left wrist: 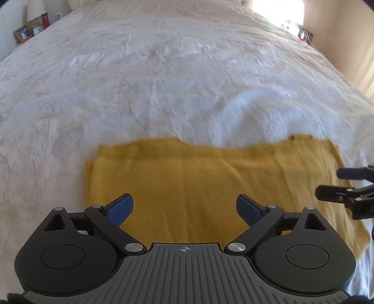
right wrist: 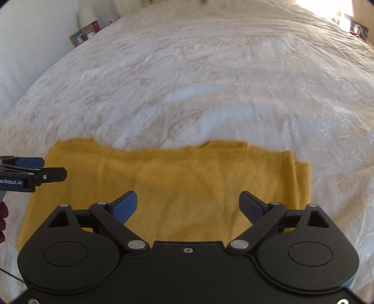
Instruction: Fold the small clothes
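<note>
Two grippers over the yellow cloth [left wrist: 198, 182] on the bed [left wrist: 163, 77]: left gripper [left wrist: 184, 208], reading "enRobot.AI", fingers apart; right gripper [right wrist: 188, 205] spread too, both empty.

Bed [left wrist: 175, 70] covered by white floral-patterned spread. Nightstand at far left carries lamp [left wrist: 35, 10] and framed photo [left wrist: 22, 32]. Bright window [left wrist: 278, 10] far right.

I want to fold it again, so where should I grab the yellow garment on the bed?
Probably the yellow garment's doubled right edge, coming from above with the open right claw: the layers step apart there and it lies flat on the bedspread.
</note>
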Demonstrator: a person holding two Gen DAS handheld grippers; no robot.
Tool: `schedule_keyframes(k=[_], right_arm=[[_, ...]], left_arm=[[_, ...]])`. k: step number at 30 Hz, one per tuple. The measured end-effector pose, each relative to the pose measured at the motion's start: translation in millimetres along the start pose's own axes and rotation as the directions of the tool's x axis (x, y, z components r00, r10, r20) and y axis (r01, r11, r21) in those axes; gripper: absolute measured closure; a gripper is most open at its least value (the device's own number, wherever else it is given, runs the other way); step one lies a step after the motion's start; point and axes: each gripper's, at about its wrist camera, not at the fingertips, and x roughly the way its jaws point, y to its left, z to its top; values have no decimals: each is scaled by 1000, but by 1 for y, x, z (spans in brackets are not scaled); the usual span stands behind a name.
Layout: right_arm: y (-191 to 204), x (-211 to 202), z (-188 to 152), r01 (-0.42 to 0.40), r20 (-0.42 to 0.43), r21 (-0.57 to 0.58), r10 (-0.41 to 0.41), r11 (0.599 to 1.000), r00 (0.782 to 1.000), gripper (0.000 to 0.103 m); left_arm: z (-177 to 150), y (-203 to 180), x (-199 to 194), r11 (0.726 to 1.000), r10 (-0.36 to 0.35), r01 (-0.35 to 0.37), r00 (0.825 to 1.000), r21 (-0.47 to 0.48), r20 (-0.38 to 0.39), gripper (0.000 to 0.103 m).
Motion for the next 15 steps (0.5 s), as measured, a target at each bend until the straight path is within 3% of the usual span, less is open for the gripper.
schedule_keyframes(k=[6,12,15], right_arm=[[12,-4,-54,66,-135,-100,-80,993,988,1],[-16,-24,-89,117,-172,16,-113,993,979,1],[-21,-28,-95,113,-164,39,-105,993,981,1]], left_arm=[[-68,-12,-7,997,59,-52,991,59,-120,0],[-97,19,-22,998,54,-59,989,-33,-137,0],[-100,24,-22,997,67,-73,985,-29,-161,0]])
